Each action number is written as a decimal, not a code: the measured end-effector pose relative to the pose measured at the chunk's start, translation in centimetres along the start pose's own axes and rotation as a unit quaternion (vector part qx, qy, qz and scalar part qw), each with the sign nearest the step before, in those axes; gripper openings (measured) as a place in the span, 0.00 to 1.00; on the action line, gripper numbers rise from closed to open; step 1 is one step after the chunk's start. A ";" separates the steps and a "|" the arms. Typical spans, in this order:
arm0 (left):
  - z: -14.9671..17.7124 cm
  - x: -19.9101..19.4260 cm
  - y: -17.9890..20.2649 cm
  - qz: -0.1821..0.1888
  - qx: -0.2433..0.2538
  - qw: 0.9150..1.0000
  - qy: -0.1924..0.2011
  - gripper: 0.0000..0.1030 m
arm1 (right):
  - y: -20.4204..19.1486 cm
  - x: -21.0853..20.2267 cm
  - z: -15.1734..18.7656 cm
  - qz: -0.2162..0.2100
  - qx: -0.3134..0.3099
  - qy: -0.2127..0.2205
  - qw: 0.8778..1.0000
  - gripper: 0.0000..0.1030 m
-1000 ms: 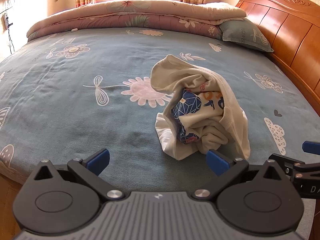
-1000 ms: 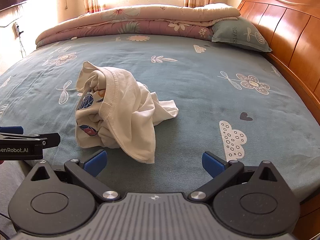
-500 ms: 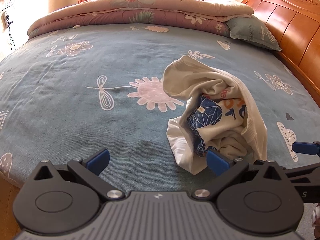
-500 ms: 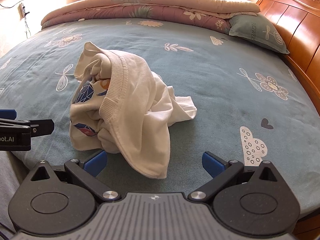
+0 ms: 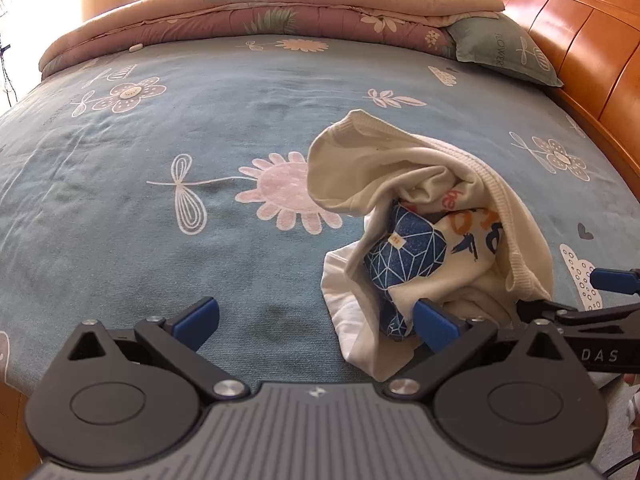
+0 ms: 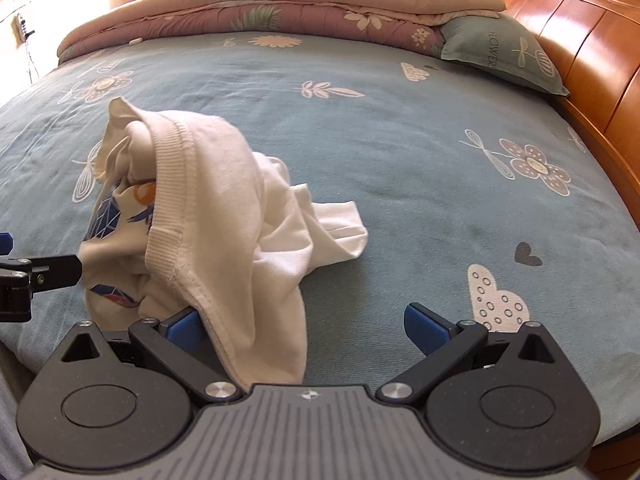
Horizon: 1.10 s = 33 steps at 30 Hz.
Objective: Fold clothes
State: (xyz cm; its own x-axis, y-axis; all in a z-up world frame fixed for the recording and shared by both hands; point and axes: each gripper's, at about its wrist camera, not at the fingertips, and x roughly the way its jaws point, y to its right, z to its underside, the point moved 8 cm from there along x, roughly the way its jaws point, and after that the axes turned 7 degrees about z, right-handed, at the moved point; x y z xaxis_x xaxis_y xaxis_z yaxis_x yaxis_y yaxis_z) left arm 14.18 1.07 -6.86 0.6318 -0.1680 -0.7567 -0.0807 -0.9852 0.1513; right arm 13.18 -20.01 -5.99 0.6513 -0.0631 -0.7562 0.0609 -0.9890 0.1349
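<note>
You work on a wide bed [image 5: 168, 128] covered by a blue flowered sheet, with a rolled quilt [image 6: 280, 4] and a pillow [image 6: 500, 52] at the far side, well apart from the work area. The task item, a white T-shirt [image 6: 224, 216] with a blue and orange print, lies crumpled in a heap near the front edge of the bed, between your two grippers. Its ribbed collar [image 6: 172, 184] arches over the top of the heap, and one sleeve [image 6: 340, 228] trails out flat to the right.

Expect the fabric to be light, soft and limp. It probably drapes and holds no shape when lifted. Take hold at the collar band or a hemmed edge, where the layers are thicker, then shake it open.

Your left gripper [image 5: 316, 318] is spread wide and empty; its right finger sits just beside the heap. Your right gripper [image 6: 304, 326] is likewise wide open and grips nothing, with the lower fabric edge hanging between its fingers.
</note>
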 end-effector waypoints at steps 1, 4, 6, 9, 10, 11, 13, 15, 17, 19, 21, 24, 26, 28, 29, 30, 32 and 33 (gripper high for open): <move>-0.2 0.2 0.3 0.002 0.002 1.000 -0.001 0.99 | 0.6 0.1 -0.2 0.004 0.005 0.002 1.000 1.00; -0.7 0.9 1.1 0.007 0.012 1.000 -0.005 0.99 | 2.4 0.3 -0.8 0.019 0.022 0.007 1.000 1.00; -1.0 1.4 1.7 0.011 0.019 1.000 -0.008 0.99 | 4.0 0.7 -1.1 0.040 0.036 0.010 0.999 1.00; -1.5 2.1 2.6 0.012 0.035 0.999 -0.010 0.99 | 6.4 1.0 -1.4 0.052 0.071 0.010 0.996 1.00; -1.6 2.3 2.8 0.011 0.040 0.999 -0.010 0.99 | 6.8 1.0 -1.4 0.043 0.082 0.010 0.996 1.00; -1.6 2.5 3.0 0.010 0.044 0.999 -0.010 0.99 | 7.0 0.9 -1.4 0.029 0.091 0.011 0.995 1.00; -1.5 2.8 2.9 0.011 0.043 0.999 -0.012 0.99 | 6.4 1.0 -1.3 -0.007 0.096 0.011 0.995 1.00; -1.3 3.0 2.6 0.016 0.038 0.999 -0.013 0.99 | 5.4 1.2 -1.1 -0.047 0.095 0.011 0.994 1.00; -1.1 3.0 2.3 0.022 0.031 0.999 -0.012 1.00 | 4.3 1.3 -0.8 -0.079 0.087 0.011 0.993 1.00; -0.9 3.0 2.0 0.029 0.027 0.999 -0.009 1.00 | 2.9 1.6 -0.5 -0.081 0.052 0.015 0.995 1.00; -0.8 3.1 2.0 0.037 0.032 0.999 -0.003 1.00 | 1.7 1.7 -0.3 -0.073 0.020 0.023 0.997 1.00; -0.6 3.4 2.0 0.061 0.052 0.997 0.015 1.00 | 0.7 1.4 -0.2 -0.062 -0.016 0.043 0.997 1.00; -0.5 3.6 1.9 0.072 0.056 0.996 0.021 1.00 | 0.5 1.2 -0.1 -0.057 -0.035 0.057 0.996 1.00; -0.5 3.8 1.9 0.079 0.059 0.995 0.024 1.00 | 0.5 1.2 0.1 -0.048 -0.051 0.062 0.996 1.00; -0.4 3.9 1.9 0.082 0.061 0.994 0.025 1.00 | 0.5 1.3 0.2 -0.044 -0.057 0.061 0.996 1.00; -0.4 4.0 2.0 0.084 0.063 0.994 0.022 1.00 | 0.6 1.4 0.3 -0.042 -0.059 0.057 0.996 1.00; -0.4 4.2 2.1 0.085 0.066 0.994 0.020 1.00 | 0.8 1.5 0.6 -0.044 -0.060 0.049 0.996 1.00; -0.4 4.2 2.1 0.085 0.067 0.994 0.021 1.00 | 0.8 1.4 0.6 -0.045 -0.062 0.048 0.996 1.00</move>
State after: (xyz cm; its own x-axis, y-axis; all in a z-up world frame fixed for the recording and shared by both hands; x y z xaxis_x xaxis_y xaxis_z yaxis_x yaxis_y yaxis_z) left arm 16.96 -1.70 -9.44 0.6315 -0.3332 -0.7002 -0.2895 -0.9390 0.1857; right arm 13.65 -20.94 -7.37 0.7082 0.0445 -0.7046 0.2112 -0.9657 0.1513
